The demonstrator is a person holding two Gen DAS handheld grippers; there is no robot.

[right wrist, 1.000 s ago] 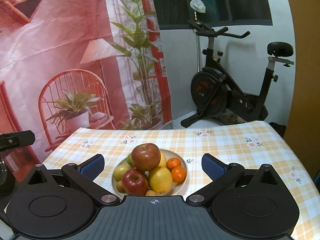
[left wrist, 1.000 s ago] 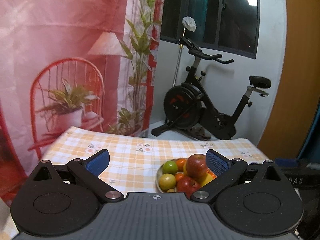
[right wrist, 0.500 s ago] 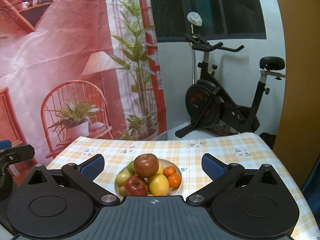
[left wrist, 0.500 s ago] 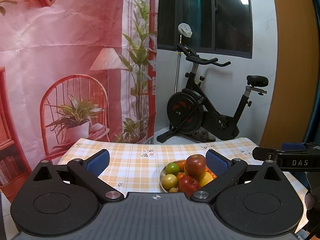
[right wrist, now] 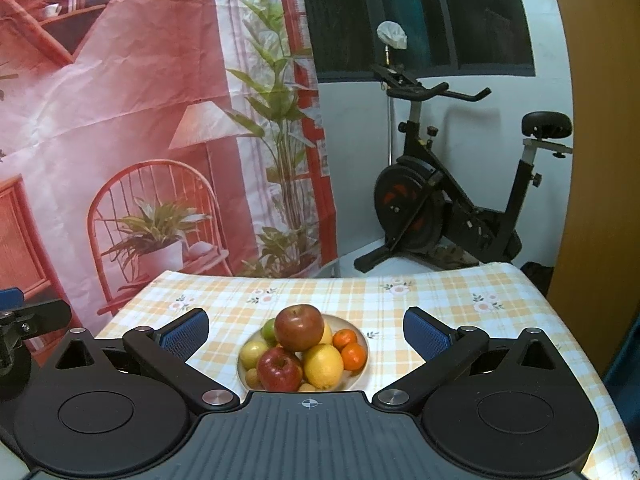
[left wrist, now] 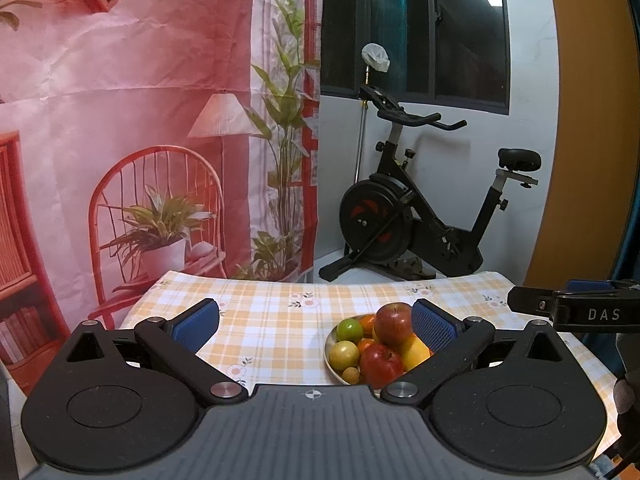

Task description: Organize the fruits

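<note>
**Checked cloth, one heaped bowl, two idle claws**

Behind the counter (right wrist: 440,300) hangs a red printed backdrop, with an exercise bike (right wrist: 452,208) against the white wall. From where I stand, everything that matters sits in one shallow bowl (right wrist: 362,340) on the yellow checked cloth.

The bowl lies straight ahead of the right claw (right wrist: 306,330), between its spread fingers but beyond their tips. A large red apple (right wrist: 299,327) crowns the heap; in front of it, nearer the claw, rest a second red apple (right wrist: 279,368) and a lemon (right wrist: 323,365). Two small oranges (right wrist: 350,348) sit toward the claw's right finger, green and yellow fruit toward its left.

I'd judge the top apple firm, smooth and fairly heavy for its size. Its waxy skin could slip, so the pads should close across its widest part, from either side. It is perched loosely; lifting it straight up ought to disturb the rest least. The oranges look softer and want a gentler squeeze.

Both claws are released and hold nothing. For the left claw (left wrist: 316,326), the bowl (left wrist: 330,354) sits off toward its right finger, partly hidden behind it.
</note>
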